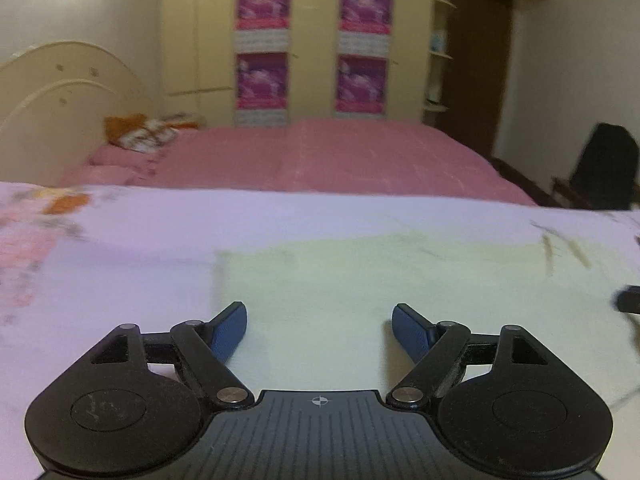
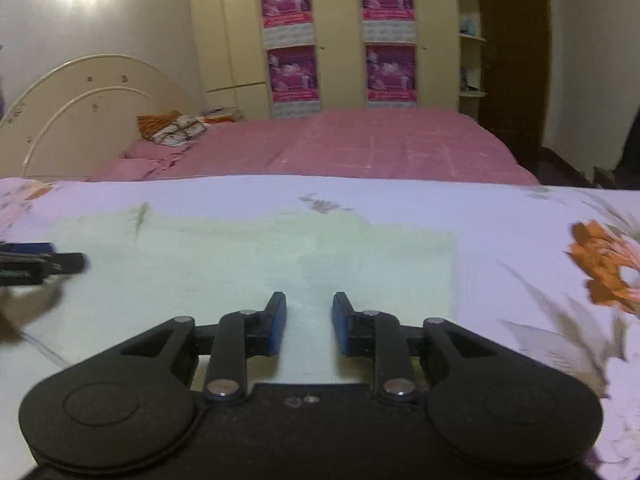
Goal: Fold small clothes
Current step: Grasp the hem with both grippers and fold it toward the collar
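Note:
A pale yellow-green cloth (image 1: 380, 280) lies flat as a folded rectangle on the floral sheet (image 1: 120, 240). My left gripper (image 1: 319, 328) hovers over its near left part with the jaws wide open and nothing between the blue pads (image 1: 230, 332). In the right wrist view the same cloth (image 2: 260, 248) spreads ahead, and my right gripper (image 2: 309, 322) sits over its near right part. Its jaws stand a little apart, with only flat cloth showing in the gap and no fold pinched. The left gripper's tip (image 2: 40, 260) shows at that view's left edge.
The white sheet carries orange flower prints (image 2: 604, 268). Behind it is a pink bed (image 1: 320, 156) with a cream headboard (image 1: 60, 100) and bundled orange and white fabric (image 1: 140, 132). A wardrobe with purple posters (image 1: 312, 44) stands at the back, and a dark chair (image 1: 608, 164) is at right.

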A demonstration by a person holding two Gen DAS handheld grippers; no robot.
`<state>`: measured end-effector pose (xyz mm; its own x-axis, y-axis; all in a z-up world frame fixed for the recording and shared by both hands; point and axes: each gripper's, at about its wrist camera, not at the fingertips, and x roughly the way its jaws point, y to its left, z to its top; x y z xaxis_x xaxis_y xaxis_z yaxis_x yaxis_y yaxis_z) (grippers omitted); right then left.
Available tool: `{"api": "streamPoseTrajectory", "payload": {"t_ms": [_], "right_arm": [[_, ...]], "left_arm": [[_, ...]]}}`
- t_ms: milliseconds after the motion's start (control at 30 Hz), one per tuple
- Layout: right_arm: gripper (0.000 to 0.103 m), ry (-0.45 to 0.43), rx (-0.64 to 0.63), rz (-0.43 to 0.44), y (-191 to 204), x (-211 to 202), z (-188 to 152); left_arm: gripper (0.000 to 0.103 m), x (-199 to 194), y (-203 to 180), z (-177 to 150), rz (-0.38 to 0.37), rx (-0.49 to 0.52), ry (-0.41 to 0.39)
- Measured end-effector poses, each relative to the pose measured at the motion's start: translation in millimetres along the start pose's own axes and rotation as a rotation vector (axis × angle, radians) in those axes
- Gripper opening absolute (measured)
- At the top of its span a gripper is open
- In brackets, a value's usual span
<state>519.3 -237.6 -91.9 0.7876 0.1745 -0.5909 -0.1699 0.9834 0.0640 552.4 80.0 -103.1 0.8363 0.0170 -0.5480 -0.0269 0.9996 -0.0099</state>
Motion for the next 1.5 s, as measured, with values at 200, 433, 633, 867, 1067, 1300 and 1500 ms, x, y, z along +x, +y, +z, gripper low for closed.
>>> {"api": "streamPoseTrajectory", "payload": {"t_ms": [200,433,633,867,1067,1300,1500], "right_arm": [[0.026,-0.033,0.062,0.003,-18,-18,3],[0.024,0.014,0.026,-0.022,-22,-5,2],[0.028,-0.049,0.038,0.055,-12,-38,-2],[0.027,-0.004,-0.076,0.04,-8,-46,-28],[0.037,0.015,0.039,-0.014,-49,-54,-36],[0.038,0.013,0.167,0.022,-57,-80,-37],[0.038,0.066,0.216,0.035,-59,-115,-67]], "left_arm": [[0.079,14,7,10,-0.016,-0.041,-0.015],[0.08,20,-12,15,0.009,0.034,0.023],[0.08,-30,-67,-9,-0.121,0.1,-0.04],[0.08,-44,-62,-41,-0.035,0.058,0.03],[0.08,-57,-52,-48,0.013,0.062,0.047],[0.08,-82,-65,-58,0.032,0.051,0.111],[0.095,-113,-86,-74,0.007,0.036,0.097]]}}
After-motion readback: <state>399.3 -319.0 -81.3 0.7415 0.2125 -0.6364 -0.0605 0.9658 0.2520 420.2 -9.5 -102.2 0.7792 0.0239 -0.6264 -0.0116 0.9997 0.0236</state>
